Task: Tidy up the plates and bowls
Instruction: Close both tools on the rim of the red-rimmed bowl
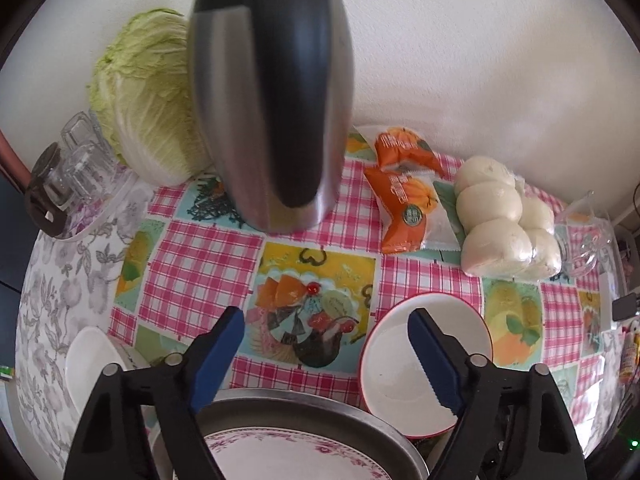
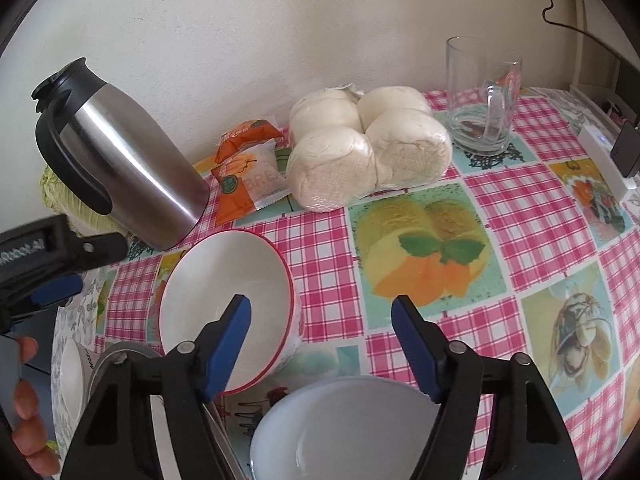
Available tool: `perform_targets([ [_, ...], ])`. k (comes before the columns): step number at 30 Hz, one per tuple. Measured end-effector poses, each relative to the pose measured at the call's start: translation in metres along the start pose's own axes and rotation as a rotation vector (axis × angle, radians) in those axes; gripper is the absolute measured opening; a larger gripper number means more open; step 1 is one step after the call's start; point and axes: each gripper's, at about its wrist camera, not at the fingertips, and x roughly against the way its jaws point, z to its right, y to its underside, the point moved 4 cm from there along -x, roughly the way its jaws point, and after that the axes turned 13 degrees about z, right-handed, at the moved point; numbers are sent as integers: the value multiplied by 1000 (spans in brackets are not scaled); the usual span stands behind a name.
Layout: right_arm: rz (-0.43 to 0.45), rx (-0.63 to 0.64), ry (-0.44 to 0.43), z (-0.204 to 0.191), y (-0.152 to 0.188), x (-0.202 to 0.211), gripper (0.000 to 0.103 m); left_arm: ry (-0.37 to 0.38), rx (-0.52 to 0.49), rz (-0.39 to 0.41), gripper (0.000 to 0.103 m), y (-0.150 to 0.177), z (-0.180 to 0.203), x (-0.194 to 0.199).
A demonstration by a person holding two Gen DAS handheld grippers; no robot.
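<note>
A white bowl with a red rim [image 1: 384, 360] [image 2: 216, 272] stands tilted on the checked tablecloth. My left gripper [image 1: 326, 314] hangs open above the cloth. Its right finger [image 1: 430, 360] overlaps the bowl in the picture, and nothing is pressed between the pads. Below it lies a floral plate [image 1: 304, 452] on a metal plate [image 1: 288, 398], with another white bowl [image 1: 88, 364] to the left. My right gripper [image 2: 320, 302] is open over a white plate [image 2: 348, 432]. Its left finger [image 2: 230, 332] shows in front of the red-rimmed bowl. The left gripper [image 2: 56, 292] shows at the far left of the right wrist view.
A steel thermos jug [image 1: 272, 120] [image 2: 132, 172] and a cabbage [image 1: 148, 100] stand by the wall. Bagged buns [image 2: 360, 152], orange snack packs [image 2: 244, 176] and a glass mug [image 2: 480, 96] lie further back. Upturned glasses [image 1: 76, 164] sit far left. A person's fingers [image 2: 28, 400] show at left.
</note>
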Motion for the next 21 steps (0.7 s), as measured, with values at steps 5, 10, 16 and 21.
perform_targets([
  [5, -11, 4, -21, -4, 4, -7, 58, 21, 4, -59, 72, 15, 11, -20],
  [10, -25, 11, -36, -8, 9, -16, 48, 21, 9, -107, 61, 27, 14, -37],
  [16, -43, 11, -64, -11, 12, -27, 36, 43, 21, -168, 45, 40, 18, -56],
  [21, -41, 39, -52, -13, 14, -34, 32, 31, -8, -172, 40, 45, 22, -67],
])
